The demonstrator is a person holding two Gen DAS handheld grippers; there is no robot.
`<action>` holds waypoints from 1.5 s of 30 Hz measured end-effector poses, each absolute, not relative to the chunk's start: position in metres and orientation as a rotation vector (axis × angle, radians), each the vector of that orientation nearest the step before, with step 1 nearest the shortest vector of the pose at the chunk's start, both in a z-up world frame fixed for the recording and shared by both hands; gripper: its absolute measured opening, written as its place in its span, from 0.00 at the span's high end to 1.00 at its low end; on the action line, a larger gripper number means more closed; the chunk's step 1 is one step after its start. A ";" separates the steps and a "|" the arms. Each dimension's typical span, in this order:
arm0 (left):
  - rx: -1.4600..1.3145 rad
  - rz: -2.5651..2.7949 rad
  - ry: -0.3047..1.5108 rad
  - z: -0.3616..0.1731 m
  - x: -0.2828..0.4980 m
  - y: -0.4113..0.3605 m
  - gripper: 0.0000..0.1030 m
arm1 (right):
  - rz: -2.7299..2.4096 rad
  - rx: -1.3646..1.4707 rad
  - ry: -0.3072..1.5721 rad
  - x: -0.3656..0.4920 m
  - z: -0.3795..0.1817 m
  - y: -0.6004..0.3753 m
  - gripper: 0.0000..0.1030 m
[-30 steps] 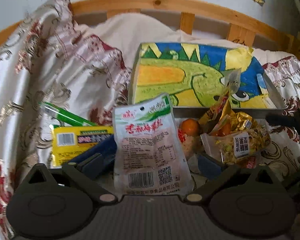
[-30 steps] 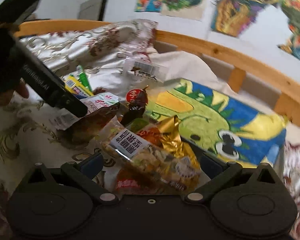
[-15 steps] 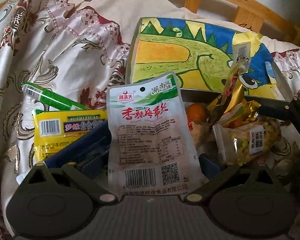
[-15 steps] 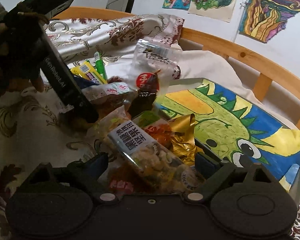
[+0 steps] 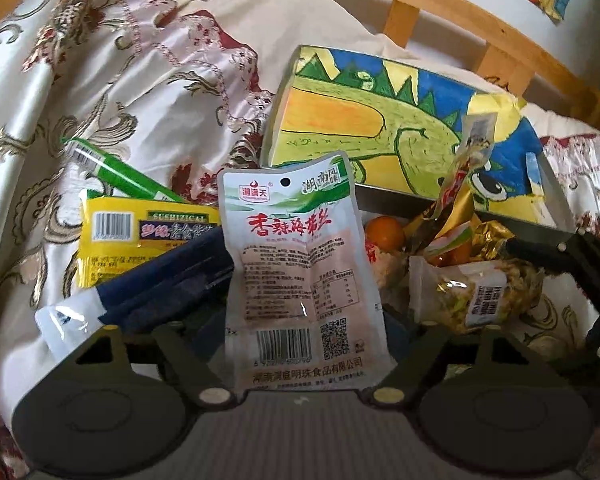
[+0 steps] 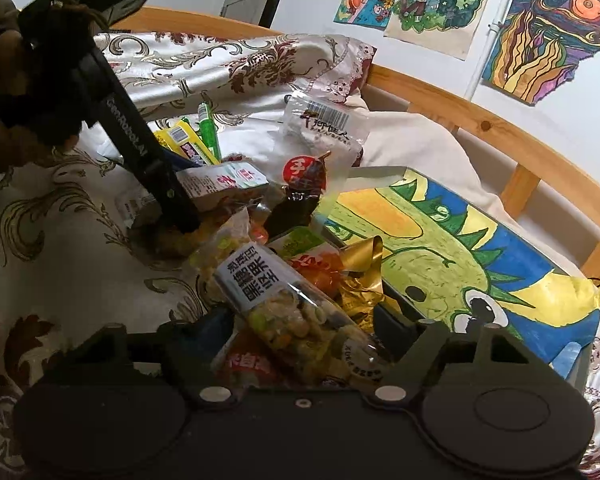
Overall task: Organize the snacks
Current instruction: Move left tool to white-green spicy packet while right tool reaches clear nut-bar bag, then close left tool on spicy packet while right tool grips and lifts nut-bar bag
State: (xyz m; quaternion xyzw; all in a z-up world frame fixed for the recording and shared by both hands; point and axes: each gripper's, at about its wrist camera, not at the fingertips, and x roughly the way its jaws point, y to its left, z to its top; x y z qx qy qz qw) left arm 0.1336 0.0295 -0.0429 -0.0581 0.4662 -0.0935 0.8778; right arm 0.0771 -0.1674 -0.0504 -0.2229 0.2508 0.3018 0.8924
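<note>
Wooden bed rails and taped-up drawings frame a bed spread with a floral satin cover, where snacks lie heaped beside a box with a dinosaur-painted lid. Over the heap, the left gripper has its jaws closing around a white seaweed pouch that stands between them; whether the pads press it yet cannot be told. Beside it lie a yellow packet and a green stick pack. At the heap's near edge, the right gripper has its jaws closing around a clear mixed-nut pack; contact there is likewise unclear.
</note>
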 end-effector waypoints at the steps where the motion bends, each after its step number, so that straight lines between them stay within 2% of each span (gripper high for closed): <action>1: -0.125 -0.193 0.967 -0.042 0.132 0.030 0.25 | 0.623 -0.469 0.518 0.076 -0.051 -0.167 0.31; 9: -0.126 -0.177 0.944 -0.038 0.126 0.030 0.40 | 0.618 -0.484 0.496 0.073 -0.052 -0.166 0.40; 14: -0.129 -0.168 0.934 -0.036 0.124 0.032 0.54 | 0.615 -0.510 0.476 0.069 -0.053 -0.163 0.41; 19: -0.149 -0.168 0.931 -0.036 0.120 0.037 0.62 | 0.605 -0.508 0.465 0.068 -0.053 -0.163 0.42; 25: -0.162 -0.180 0.924 -0.035 0.112 0.036 0.65 | 0.583 -0.499 0.447 0.067 -0.056 -0.163 0.42; 45: -0.182 -0.193 0.870 -0.020 0.082 0.028 0.66 | 0.593 -0.571 0.351 0.050 -0.051 -0.157 0.46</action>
